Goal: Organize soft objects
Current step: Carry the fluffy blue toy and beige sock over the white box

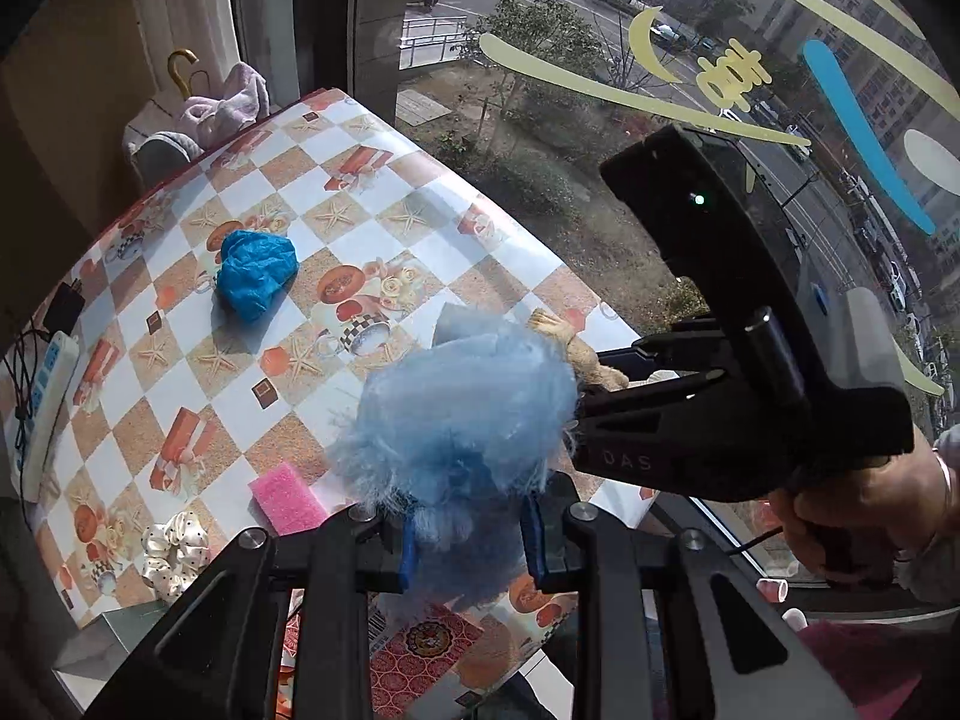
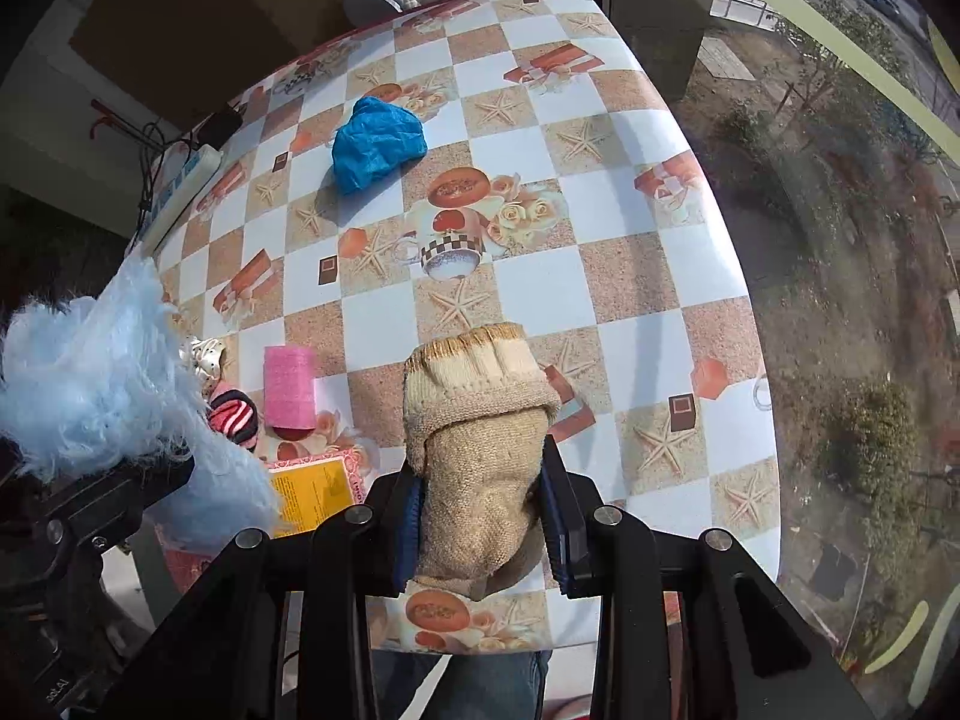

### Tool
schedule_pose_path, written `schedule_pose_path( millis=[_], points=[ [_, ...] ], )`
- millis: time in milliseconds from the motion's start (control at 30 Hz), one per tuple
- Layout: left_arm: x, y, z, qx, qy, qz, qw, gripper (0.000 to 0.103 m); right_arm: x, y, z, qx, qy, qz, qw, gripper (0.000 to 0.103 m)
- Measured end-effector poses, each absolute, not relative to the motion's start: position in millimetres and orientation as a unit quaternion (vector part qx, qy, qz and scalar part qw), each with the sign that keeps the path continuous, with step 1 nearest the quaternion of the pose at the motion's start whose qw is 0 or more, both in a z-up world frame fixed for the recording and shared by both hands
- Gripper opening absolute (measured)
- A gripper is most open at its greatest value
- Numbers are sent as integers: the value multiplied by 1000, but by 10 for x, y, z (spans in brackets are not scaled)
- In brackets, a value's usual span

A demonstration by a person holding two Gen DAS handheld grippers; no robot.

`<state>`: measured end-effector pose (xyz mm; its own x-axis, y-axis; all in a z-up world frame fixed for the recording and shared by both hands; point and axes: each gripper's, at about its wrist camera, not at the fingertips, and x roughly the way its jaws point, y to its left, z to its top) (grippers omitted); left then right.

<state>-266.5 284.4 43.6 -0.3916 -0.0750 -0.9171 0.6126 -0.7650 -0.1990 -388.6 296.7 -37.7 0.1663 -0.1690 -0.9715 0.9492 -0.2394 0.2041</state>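
Left hand-held gripper [image 1: 468, 546] clamps blue fluff [image 1: 462, 414]; right [image 2: 480, 534] grips what looks like a beige sock [image 2: 474, 456].

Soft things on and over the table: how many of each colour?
Blue: 2, the fluffy ball and the crumpled bag
Pink: 1, the sponge
Beige: 1, the sock
White dotted: 1, the scrunchie
Striped: 1, the rolled sock
Total: 6

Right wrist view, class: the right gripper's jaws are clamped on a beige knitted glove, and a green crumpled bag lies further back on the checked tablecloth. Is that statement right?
Not quite. The crumpled bag is blue, not green, as the right wrist view shows. The rest holds: the right gripper has its jaws clamped on the beige knitted glove, and the bag lies further back on the checked tablecloth.
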Motion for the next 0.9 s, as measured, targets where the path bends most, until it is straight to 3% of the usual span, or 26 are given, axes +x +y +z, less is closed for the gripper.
schedule_pose_path(
  millis=[200,367,600,900],
  points=[
    [-2472,3425,411,531,246,-797,152,30,-3714,3369,-486,576,379,-522,502,35],
    [-2056,3724,394,546,234,-790,153,29,-3426,3669,-643,594,409,-476,504,35],
    [-1382,3788,432,537,256,-771,229,30,-2634,3937,-777,572,480,-378,547,35],
    [-471,3745,430,516,293,-722,355,29,-1686,3891,-441,478,505,-314,646,35]
  ],
)
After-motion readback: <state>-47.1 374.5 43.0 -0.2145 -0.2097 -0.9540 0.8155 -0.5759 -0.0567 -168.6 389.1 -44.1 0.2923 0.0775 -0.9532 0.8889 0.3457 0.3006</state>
